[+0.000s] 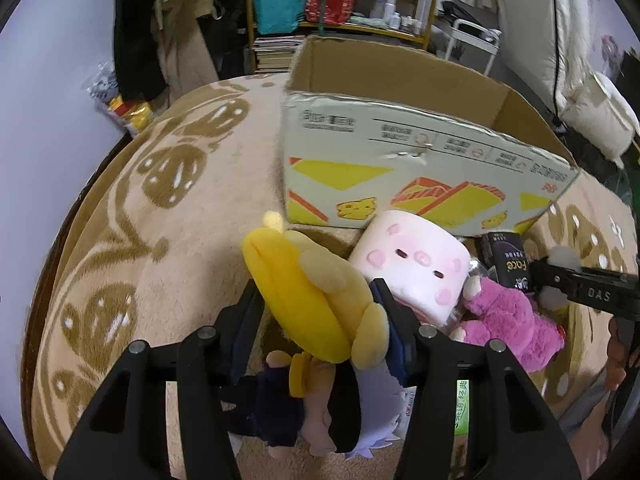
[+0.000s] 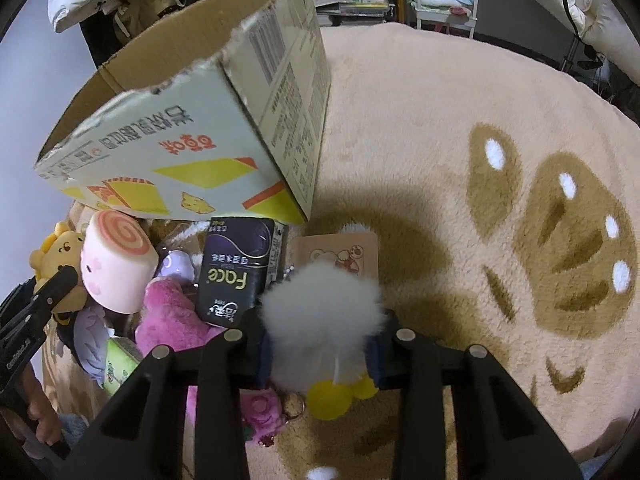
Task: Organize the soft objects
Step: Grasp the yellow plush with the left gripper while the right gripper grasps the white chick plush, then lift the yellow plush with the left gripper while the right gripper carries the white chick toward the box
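Observation:
My left gripper (image 1: 320,300) is shut on a yellow plush toy (image 1: 308,292) and holds it above the pile. My right gripper (image 2: 320,332) is shut on a white fluffy plush (image 2: 320,308) with yellow feet (image 2: 330,398). An open cardboard box (image 1: 400,168) stands on the carpet behind the pile; it also shows in the right wrist view (image 2: 180,148). In the pile lie a pink roll-shaped pig plush (image 1: 416,264), a magenta bear plush (image 1: 512,324) and a dark-clothed doll (image 1: 280,400). The right gripper shows at the right edge of the left wrist view (image 1: 560,276).
A black tissue pack (image 2: 236,276), a green pack (image 2: 118,364) and a small card (image 2: 340,254) lie among the toys. The beige patterned carpet (image 2: 480,120) spreads around. Shelves (image 1: 340,0), clothes and a white cart (image 1: 472,40) stand behind.

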{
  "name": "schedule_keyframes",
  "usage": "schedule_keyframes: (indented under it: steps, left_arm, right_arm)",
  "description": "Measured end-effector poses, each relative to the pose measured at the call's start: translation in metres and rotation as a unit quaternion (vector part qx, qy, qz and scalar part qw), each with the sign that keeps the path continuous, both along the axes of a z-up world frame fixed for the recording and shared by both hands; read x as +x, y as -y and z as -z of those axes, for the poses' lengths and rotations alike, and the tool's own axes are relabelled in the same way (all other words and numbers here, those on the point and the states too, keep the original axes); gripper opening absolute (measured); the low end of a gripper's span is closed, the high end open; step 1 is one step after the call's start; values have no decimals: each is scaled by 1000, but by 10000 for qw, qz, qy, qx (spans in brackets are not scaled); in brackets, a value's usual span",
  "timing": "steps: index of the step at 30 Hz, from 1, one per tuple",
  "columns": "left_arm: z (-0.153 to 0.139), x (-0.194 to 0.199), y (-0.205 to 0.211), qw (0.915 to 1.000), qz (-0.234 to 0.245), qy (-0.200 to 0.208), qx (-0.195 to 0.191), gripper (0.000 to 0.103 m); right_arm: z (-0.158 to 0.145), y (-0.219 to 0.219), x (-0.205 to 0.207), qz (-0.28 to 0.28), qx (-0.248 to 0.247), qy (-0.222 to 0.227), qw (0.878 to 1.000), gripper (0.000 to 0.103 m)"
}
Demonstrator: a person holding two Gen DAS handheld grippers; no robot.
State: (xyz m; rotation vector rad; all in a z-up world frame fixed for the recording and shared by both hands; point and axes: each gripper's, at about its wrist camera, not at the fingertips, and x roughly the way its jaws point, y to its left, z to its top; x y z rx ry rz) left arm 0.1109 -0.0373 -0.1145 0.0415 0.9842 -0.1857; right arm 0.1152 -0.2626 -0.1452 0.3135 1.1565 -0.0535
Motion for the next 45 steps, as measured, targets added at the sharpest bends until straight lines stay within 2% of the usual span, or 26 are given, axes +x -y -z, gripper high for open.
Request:
schedule_keyframes:
  steps: [7, 11, 17, 24, 28, 35, 38, 42, 45]
  left_arm:
    - [-7, -2, -10, 9995, -263, 80, -130, 51]
    - [-13, -6, -9, 9994, -241, 254, 10, 51]
    - [-19, -15, -4, 9984, -180, 461, 276, 50]
    - [-32, -21, -15, 9966, -422, 688, 182, 50]
    - [-37, -23, -20, 9954, -542, 776, 169, 50]
    - [-50, -34, -21, 9937, -523, 992, 17, 50]
    - [-59, -42, -17, 9918, -457, 1186, 96, 50]
    - [-71, -53, -9, 9867, -326, 1571, 249, 50]
    - [-79, -60, -6, 9826, -227, 1830, 226, 50]
  right_arm:
    - [-13, -3, -3, -6, 84, 208, 9997, 37]
    - [-22, -2, -5, -14, 136, 374, 9992, 37]
    - [-22, 3, -8, 66, 112, 358, 9993, 37]
    - [-25, 6, -15, 93, -29, 385, 9992, 37]
    - [-34, 5, -17, 68, -36, 567, 9984, 37]
    - [-45, 4, -24, 75, -110, 727, 9973, 37]
    - [-50, 4, -27, 109, -108, 822, 9965, 37]
    - [-65, 3, -35, 110, -86, 1132, 9935, 37]
    - [-77, 0, -43, 76, -76, 1405, 9900, 37]
